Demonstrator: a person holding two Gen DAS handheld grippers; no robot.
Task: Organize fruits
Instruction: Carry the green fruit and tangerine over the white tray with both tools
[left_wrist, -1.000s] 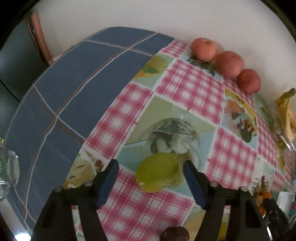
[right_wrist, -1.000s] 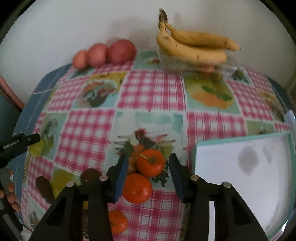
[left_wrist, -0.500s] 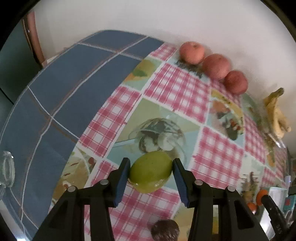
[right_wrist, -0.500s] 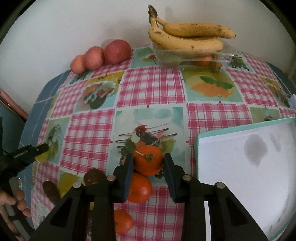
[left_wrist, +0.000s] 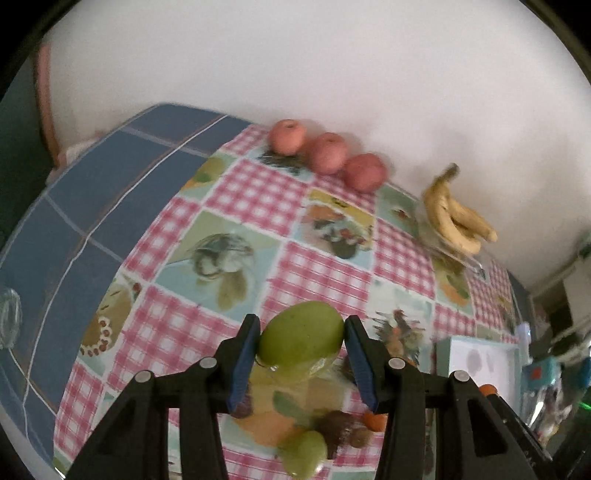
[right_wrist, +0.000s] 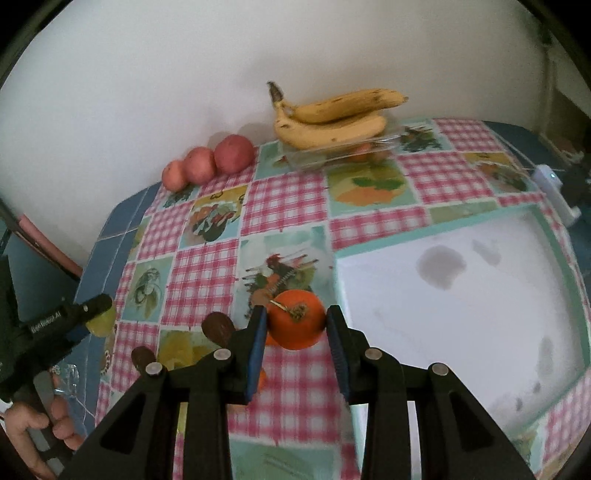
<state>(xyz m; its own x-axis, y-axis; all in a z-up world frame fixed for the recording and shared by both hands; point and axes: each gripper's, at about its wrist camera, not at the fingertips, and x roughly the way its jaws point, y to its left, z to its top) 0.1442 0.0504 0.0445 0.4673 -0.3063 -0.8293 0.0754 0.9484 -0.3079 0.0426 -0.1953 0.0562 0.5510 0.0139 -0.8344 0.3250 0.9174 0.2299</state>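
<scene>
Both hand-held grippers clamp fruit above the worktop (right_wrist: 288, 206).
Left hand-held gripper (left_wrist: 301, 345) grips a green mango (left_wrist: 301, 338); right hand-held gripper (right_wrist: 295, 326) grips an orange (right_wrist: 295, 319) just left of the white tray's (right_wrist: 461, 306) teal edge.

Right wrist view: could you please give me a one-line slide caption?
Right gripper shut on an orange, lifted beside the white tray.

Three apples (right_wrist: 208, 164) sit in a row along the back of the tabletop (right_wrist: 284, 199), against the wall. To their right, bananas (right_wrist: 332, 118) rest on a clear container (right_wrist: 343, 153). A tray (right_wrist: 461, 295) lies at the front right. Left of it, the right tongs (right_wrist: 295, 326) hold a tangerine (right_wrist: 295, 323); farther left, the left tongs (left_wrist: 301, 341) hold a mango (left_wrist: 301, 338)
</scene>
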